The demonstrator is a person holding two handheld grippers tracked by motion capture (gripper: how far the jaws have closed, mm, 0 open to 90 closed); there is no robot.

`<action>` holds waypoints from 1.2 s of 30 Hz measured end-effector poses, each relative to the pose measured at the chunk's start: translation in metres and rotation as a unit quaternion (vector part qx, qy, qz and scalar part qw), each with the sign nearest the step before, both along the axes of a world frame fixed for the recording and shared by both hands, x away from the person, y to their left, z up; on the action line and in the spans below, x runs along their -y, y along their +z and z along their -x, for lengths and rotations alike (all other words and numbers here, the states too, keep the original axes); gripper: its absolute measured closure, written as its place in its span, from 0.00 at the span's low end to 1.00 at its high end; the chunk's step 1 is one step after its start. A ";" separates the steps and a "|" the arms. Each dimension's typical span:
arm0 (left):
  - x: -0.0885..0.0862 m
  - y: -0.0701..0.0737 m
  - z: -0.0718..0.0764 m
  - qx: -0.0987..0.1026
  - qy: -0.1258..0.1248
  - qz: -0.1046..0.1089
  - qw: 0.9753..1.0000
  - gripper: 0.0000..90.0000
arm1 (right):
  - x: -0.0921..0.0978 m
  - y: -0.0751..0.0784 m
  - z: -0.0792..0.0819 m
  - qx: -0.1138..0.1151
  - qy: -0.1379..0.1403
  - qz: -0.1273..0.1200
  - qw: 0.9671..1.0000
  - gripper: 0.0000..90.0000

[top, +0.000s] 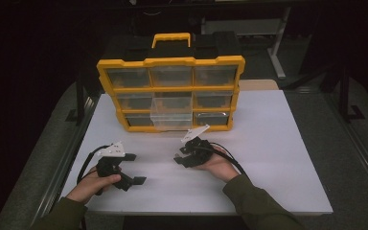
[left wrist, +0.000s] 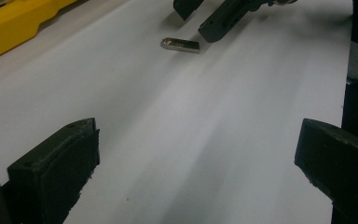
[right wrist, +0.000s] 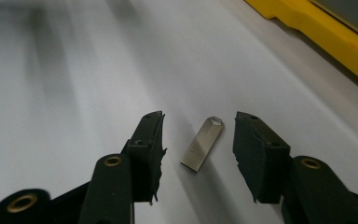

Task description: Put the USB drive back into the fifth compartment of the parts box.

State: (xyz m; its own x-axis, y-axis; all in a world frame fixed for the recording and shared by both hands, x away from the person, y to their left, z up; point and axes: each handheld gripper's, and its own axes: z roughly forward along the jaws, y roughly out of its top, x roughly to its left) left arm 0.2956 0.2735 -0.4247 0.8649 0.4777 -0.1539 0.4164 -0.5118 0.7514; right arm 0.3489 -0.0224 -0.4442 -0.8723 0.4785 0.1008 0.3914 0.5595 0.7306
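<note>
The right tongs are spread apart low over the white worktop, with the small flat silver metal USB stick lying between the jaws and touching neither, so the step in hand looks like the pick-up. Next they should settle and close on the stick's long sides. The left tongs hang released and empty, well apart from the yellow plastic drawer organiser, whose middle clear drawer stands pulled out.

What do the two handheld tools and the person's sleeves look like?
Both tools, left tool and right tool, are black with two blocky jaws, brass-coloured rivets at the joints, a pale three-cornered plate on top and a black cable trailing back. The sleeves are dark olive green.
</note>
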 end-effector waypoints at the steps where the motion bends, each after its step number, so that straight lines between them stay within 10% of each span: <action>1: 0.000 0.000 0.000 0.000 0.000 0.000 1.000 0.00 | -0.001 -0.001 0.000 -0.002 -0.001 0.002 1.000 0.59; 36: 0.000 0.000 0.001 0.000 -0.003 -0.001 1.000 0.00 | -0.010 -0.014 -0.002 0.010 -0.016 0.022 1.000 0.84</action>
State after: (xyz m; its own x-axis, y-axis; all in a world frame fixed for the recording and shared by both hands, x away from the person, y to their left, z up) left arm 0.2950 0.2731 -0.4247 0.8675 0.4732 -0.1535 0.4141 -0.5158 0.7500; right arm 0.3507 -0.0120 -0.4585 -0.8580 0.5101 0.0609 0.3950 0.5792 0.7131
